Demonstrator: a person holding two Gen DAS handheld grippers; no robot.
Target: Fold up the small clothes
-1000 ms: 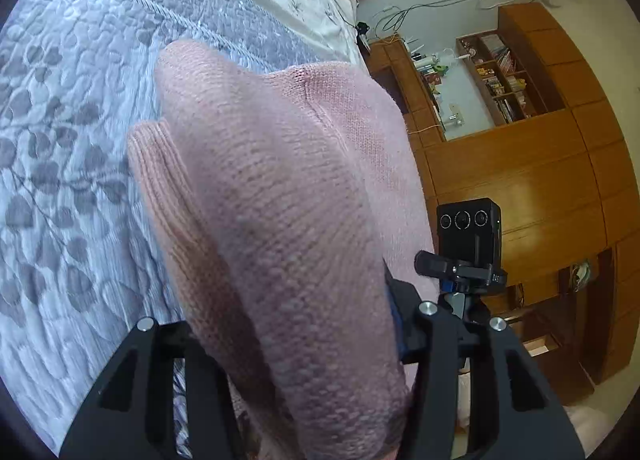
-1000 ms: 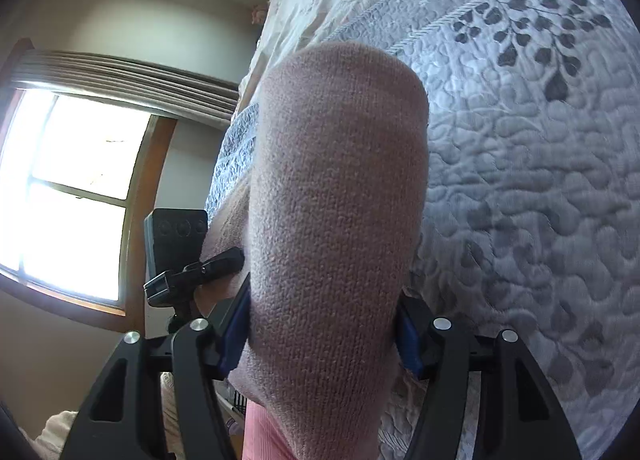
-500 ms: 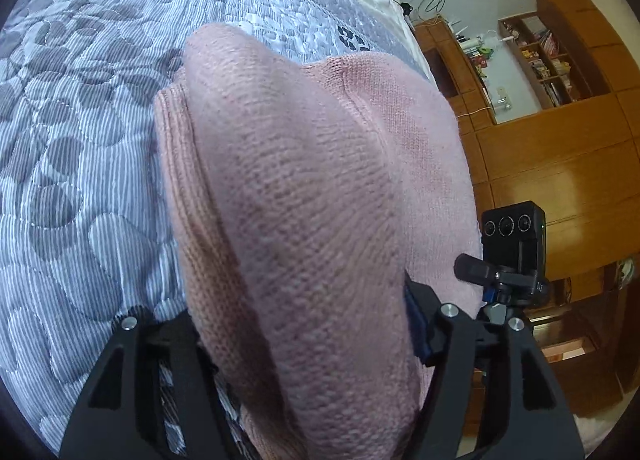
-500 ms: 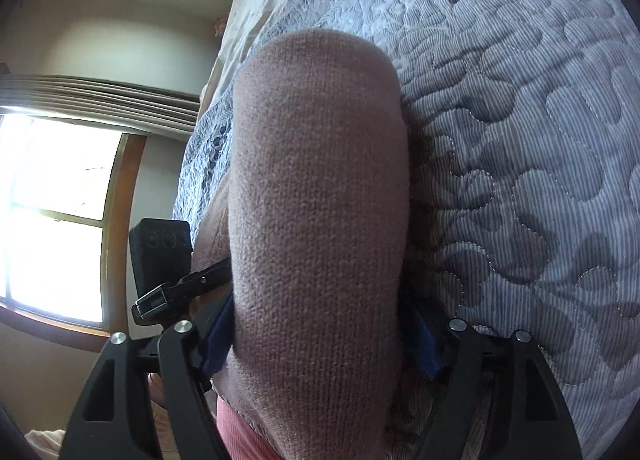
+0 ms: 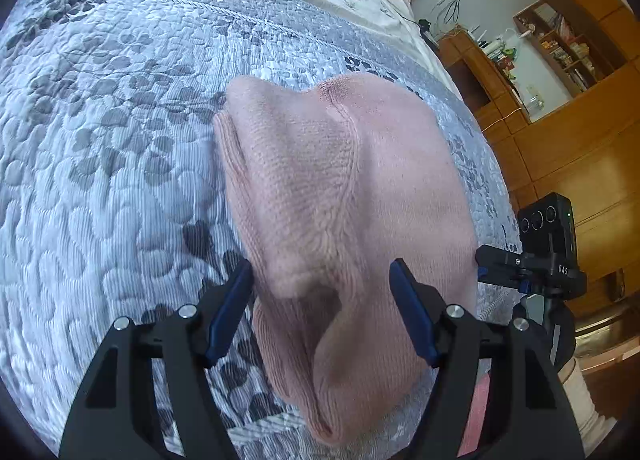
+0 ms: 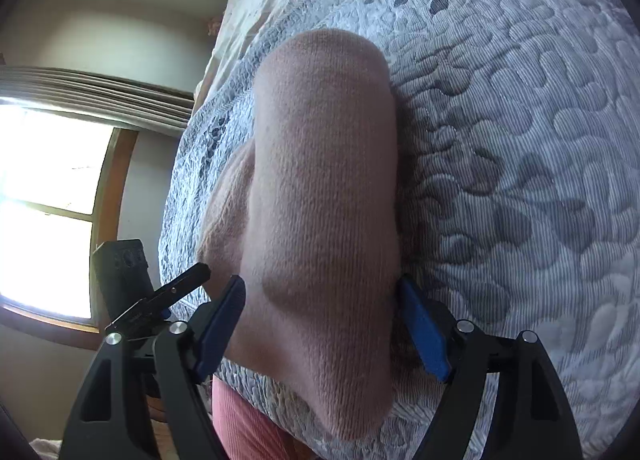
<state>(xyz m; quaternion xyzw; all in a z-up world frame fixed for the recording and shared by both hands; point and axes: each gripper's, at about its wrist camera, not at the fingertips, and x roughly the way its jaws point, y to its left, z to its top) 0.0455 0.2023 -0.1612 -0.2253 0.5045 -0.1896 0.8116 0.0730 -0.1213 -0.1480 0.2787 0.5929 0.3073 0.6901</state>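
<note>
The pink knit garment (image 5: pixel 344 196) lies on the quilted bedspread (image 5: pixel 120 140), near the edge of the bed closest to me, doubled into a thick fold with a seam running down its upper layer. In the right wrist view the same garment (image 6: pixel 324 188) shows as a rounded, bulky fold.

My left gripper (image 5: pixel 320 312) has its jaws spread wide. The blue pads (image 5: pixel 228 316) stand either side of the knit with visible clearance, so I hold nothing there. My right gripper (image 6: pixel 320 324) is likewise spread, its pads (image 6: pixel 424 340) flanking the fold; the right pad sits just beside the cloth, and I cannot tell whether it touches.

Procedure for the step in hand, as I judge it, release and settle of the fold:
1. Keep both sets of jaws open and draw them straight back along the fingers, so the pads do not drag the knit.
2. Withdraw both sides evenly; soft knit springs back if one side is pulled.
3. Check that the upper layer rests square on the lower before any further fold.

Limits of view: the near end of the garment is cut off below my fingers. The lower layers and the far edge are hidden under the bulge. I cannot identify the garment type. A coral ribbed cloth (image 6: pixel 248 424) at the bed edge is only partly visible.
</note>
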